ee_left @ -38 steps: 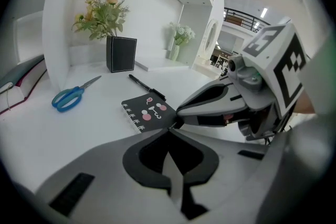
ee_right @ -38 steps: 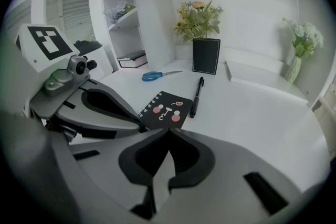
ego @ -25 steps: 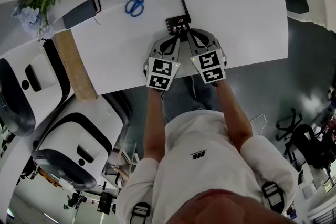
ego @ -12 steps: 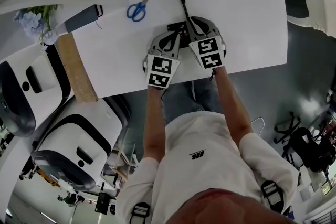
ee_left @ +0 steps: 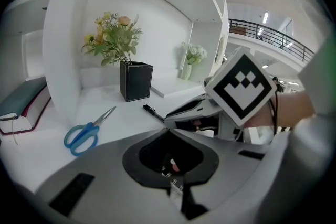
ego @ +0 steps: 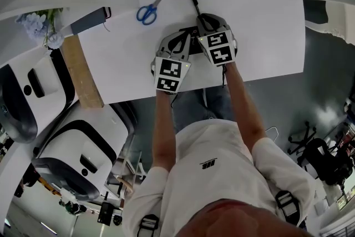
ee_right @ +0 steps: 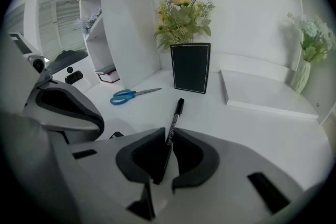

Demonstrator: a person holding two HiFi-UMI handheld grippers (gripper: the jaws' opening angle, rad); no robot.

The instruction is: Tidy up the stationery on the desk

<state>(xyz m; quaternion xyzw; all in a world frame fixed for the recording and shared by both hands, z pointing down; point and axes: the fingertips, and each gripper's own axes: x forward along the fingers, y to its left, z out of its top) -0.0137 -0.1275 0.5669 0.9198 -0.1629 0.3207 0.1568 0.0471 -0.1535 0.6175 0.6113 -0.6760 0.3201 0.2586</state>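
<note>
So, nearest in, both tools sit side by side over the white worktop (ego: 260, 25), almost touching. The left tool (ee_left: 169, 136) is clenched, and there's a small black card (ee_left: 171, 167) with white print caught between its pads. I can't make out what the card actually is. The right tool (ee_right: 168, 139) is clamped onto a black pen (ee_right: 176, 113), gripping the near half of the barrel, with the far end sticking out past the jaws. From here I can't tell if that far end rests on the worktop or is a bit off it. Further out and to the left, blue scissors (ee_right: 128, 95) lie flat, well apart from the pen, blades pointing away. Past the pen's end stands a black holder (ee_right: 190, 67) with flowers (ee_right: 181, 18) in it, and a flat white pad (ee_right: 262, 94) lies just right of it. Far left there's a book (ee_left: 21, 107) by the white shelf upright.
</note>
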